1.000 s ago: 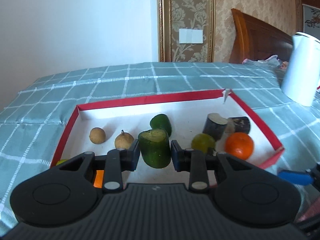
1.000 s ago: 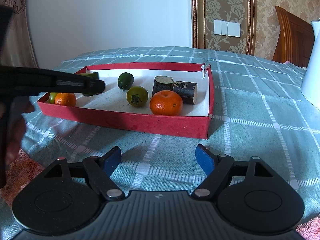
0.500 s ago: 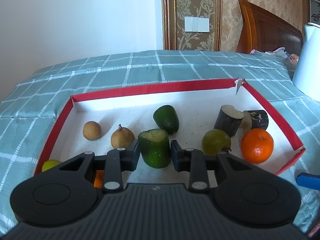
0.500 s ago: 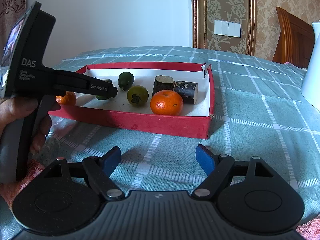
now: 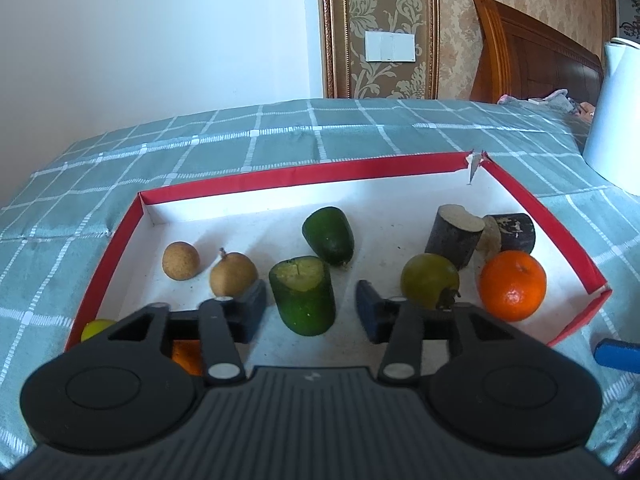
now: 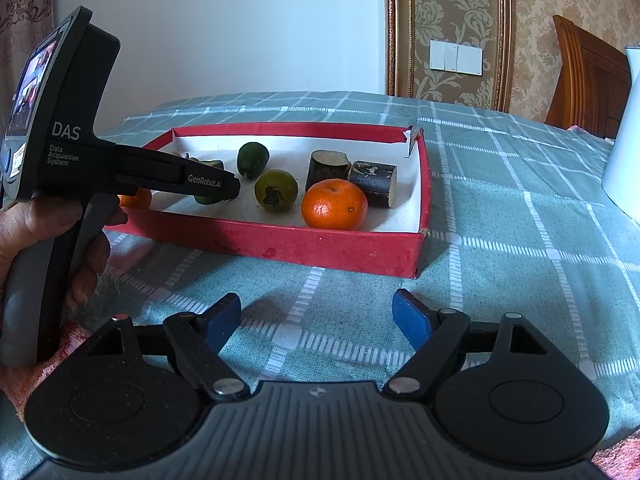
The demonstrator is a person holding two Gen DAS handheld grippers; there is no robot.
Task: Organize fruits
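Right gripper [image 6: 316, 314]: jaws wide apart, nothing between them, low over the checked cloth of the tabletop [image 6: 500, 216], near side of the red tray [image 6: 328, 246]. Judged parked out of the way while the other hand works.

Left gripper [image 5: 311, 306]: reaches over the tray's near wall; jaws have just been opening. The cut green piece [image 5: 303, 295] stands upright on the tray floor between the pads with a gap on either side, so it is released, not gripped. Likely set there to sit with the other green piece [image 5: 329, 234], lying just beyond it.

Grouping looks deliberate: two brown round fruits [image 5: 181, 260] side by side to the left; green round fruit [image 5: 430, 286] and orange [image 5: 513, 285] to the right; two dark cut pieces [image 5: 454, 235] touching behind those.

Near-left corner: small yellow-green fruit [image 5: 96, 328] and something orange, mostly hidden by the gripper.

Far right, off the tray: a white jug [image 5: 618, 120].
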